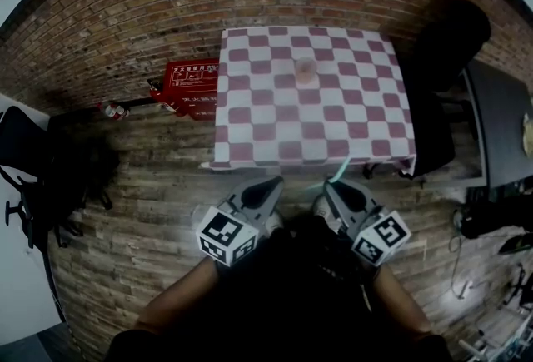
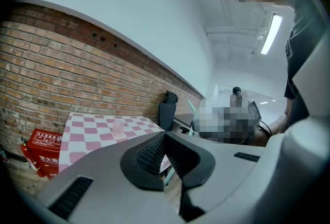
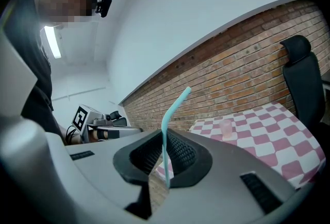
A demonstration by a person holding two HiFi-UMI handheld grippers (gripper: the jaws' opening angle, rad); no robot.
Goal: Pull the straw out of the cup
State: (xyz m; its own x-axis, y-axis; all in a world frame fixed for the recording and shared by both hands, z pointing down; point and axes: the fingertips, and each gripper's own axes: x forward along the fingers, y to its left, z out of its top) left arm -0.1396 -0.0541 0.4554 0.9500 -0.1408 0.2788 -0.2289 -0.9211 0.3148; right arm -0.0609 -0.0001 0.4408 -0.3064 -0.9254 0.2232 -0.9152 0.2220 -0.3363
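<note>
A small translucent pink cup [image 1: 306,71] stands upright on the table with the red-and-white checked cloth [image 1: 250,136], far ahead of both grippers; it also shows as the cup [image 2: 118,127] and the cup [image 3: 226,128]. My right gripper [image 1: 335,185] [image 3: 163,138] is shut on a teal bendy straw [image 3: 166,130], which stands up between the pads with its bent end on top. In the head view the straw [image 1: 338,172] pokes out over the table's near edge. My left gripper [image 1: 271,185] [image 2: 164,140] is shut with nothing in it. Both are held over the floor, short of the table.
A red fire-equipment box [image 1: 193,86] sits on the floor left of the table by the brick wall. A black chair [image 1: 445,52] stands at the table's right, with a dark desk [image 1: 500,127] beyond. Another black chair [image 1: 21,152] is at far left.
</note>
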